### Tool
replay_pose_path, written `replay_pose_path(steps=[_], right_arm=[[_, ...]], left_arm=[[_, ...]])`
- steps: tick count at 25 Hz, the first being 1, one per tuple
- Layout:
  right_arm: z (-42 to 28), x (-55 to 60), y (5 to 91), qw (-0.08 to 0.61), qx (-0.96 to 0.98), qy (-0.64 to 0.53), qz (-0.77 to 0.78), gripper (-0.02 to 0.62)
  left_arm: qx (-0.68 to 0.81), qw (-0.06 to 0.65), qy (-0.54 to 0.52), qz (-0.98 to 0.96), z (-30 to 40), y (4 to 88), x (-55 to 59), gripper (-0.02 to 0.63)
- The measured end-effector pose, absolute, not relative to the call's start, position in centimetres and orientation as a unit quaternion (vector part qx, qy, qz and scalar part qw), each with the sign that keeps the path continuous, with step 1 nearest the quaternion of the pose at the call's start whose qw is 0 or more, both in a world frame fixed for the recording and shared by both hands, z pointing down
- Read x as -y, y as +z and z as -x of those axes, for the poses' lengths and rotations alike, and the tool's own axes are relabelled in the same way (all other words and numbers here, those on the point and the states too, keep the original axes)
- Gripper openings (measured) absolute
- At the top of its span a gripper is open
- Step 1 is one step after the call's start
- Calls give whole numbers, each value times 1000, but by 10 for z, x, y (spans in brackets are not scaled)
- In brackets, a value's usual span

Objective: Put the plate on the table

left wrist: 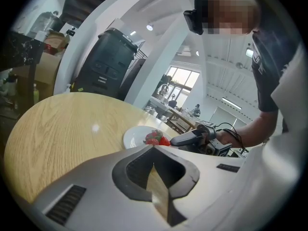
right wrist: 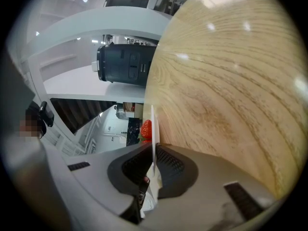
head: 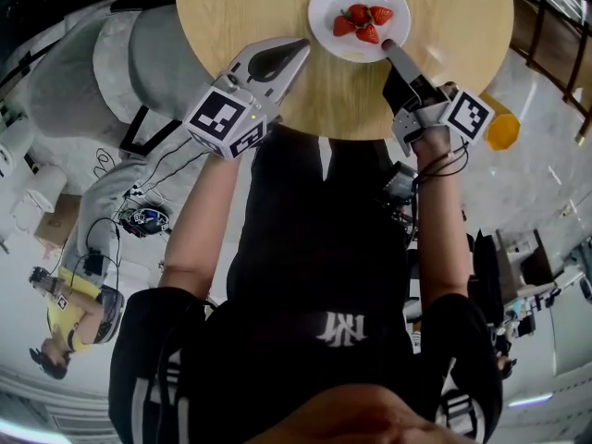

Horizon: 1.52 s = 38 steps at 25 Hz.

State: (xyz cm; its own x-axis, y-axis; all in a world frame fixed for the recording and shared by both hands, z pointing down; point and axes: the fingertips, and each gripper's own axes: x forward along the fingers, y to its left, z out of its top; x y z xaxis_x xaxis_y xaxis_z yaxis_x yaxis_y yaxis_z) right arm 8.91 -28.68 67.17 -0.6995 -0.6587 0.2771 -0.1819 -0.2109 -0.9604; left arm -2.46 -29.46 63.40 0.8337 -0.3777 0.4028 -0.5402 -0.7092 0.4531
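Over table (head: 231, 26) edge, right gripper (head: 387, 44) pinches plate (head: 326, 12), left gripper (head: 303, 45) closed

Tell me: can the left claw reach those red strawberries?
Probably yes: only bare wooden table lies between the left claw and the red strawberries on the white plate; the right claw grips the far rim.

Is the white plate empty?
No, a few red strawberries lie in the middle of the plate, as the head view shows.
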Motion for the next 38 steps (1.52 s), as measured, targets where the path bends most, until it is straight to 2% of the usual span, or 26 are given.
replay_pose_path(steps=[8, 16, 20, 28, 38], right_arm=[[-89, 285, 675, 131, -611, -688, 369, 18], [-91, 279, 677, 72, -629, -666, 396, 41], [-107, 271, 676, 20, -643, -637, 426, 58], [-97, 285, 682, -103, -702, -539, 454, 86], [-107, 290, 683, -188, -715, -463, 490, 121]], left_arm=[[245, 284, 145, -916, 22, 636, 291, 12], [237, 281, 151, -918, 16, 636, 282, 12], [233, 278, 154, -919, 5, 632, 275, 12], [224, 277, 161, -921, 14, 640, 284, 12], [220, 278, 165, -920, 13, 643, 281, 12]])
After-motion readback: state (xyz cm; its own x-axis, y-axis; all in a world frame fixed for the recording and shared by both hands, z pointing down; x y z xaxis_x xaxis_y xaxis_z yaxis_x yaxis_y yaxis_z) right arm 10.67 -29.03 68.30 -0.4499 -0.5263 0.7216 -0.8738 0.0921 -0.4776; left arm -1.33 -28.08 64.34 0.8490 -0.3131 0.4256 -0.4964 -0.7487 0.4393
